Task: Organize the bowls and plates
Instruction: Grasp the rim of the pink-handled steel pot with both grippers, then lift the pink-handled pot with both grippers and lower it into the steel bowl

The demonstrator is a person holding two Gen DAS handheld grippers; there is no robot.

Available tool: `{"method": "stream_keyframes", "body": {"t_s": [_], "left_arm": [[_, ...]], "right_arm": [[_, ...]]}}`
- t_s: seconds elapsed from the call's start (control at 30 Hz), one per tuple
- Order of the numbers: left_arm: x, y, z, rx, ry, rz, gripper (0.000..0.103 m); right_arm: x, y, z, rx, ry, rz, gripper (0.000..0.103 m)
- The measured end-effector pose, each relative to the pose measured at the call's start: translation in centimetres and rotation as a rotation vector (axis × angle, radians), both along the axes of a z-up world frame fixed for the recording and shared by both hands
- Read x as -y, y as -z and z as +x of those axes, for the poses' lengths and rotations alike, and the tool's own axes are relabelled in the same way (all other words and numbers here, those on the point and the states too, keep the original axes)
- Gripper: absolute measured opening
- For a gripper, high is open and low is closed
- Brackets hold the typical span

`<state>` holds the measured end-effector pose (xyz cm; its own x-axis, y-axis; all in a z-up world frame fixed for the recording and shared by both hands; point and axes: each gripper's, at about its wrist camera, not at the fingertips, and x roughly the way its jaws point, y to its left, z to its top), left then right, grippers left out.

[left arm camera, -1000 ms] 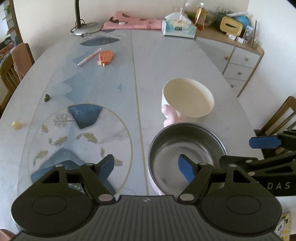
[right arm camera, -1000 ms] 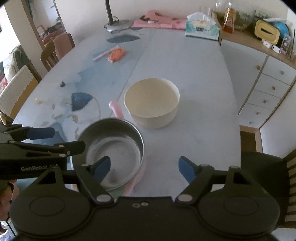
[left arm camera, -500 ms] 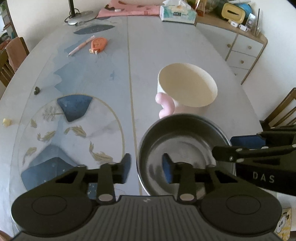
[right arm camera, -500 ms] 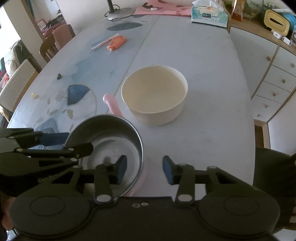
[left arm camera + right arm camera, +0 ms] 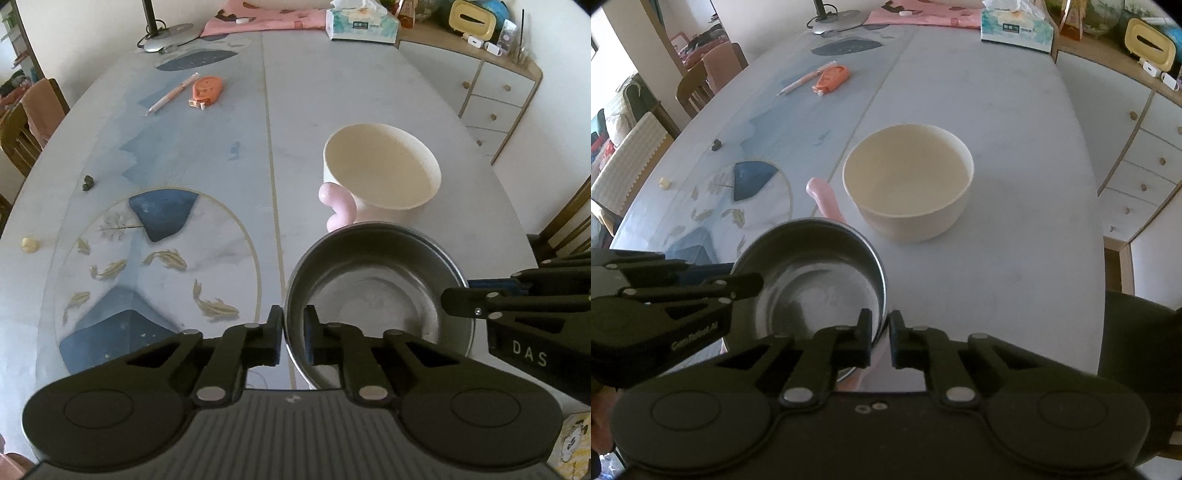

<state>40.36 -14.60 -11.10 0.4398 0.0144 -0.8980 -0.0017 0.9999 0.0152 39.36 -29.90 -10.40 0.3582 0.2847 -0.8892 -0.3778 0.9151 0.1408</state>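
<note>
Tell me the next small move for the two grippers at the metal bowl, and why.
Probably lift the metal bowl straight up with both grippers together. The left gripper and right gripper have just been closing and each now pinches opposite sides of the bowl's rim. The cream bowl sits just beyond it on the table, open and empty, so it looks like the likely nesting spot.

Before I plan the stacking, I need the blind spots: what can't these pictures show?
- Metal bowl: its near rim is hidden, in the left wrist view by the left hand-held gripper, in the right wrist view by the right hand-held gripper.
- Pink handle: its lower end hides behind the metal bowl.
- Cream bowl: its base is hidden in the left wrist view.
</note>
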Motion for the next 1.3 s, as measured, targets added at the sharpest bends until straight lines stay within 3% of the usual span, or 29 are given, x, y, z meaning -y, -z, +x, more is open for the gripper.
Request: {"method": "stream_keyframes", "body": {"t_s": [0.37,0.67,1.0,1.3], "left_arm": [[0.0,-0.6,-1.6,0.015,-0.006,-0.036,0.006],[0.3,-2.7,-4.2,0.048,0.027,-0.032,0.006],[-0.1,-6.5,-8.6,0.112,0.092,-0.056,0.006],[-1.0,-8.3,-13.6,0.135,0.159,-0.073,0.006]], "right_arm": [[0.4,-0.4,-1.2,-0.003,0.045,-0.013,0.007],[1.2,-2.6,-3.8,0.014,0.085,0.01,0.006],[1.5,-6.8,-8.9,0.07,0.154,0.015,0.006],[0.8,-8.5,-14.5,0.09,0.215,0.015,0.006]]}}
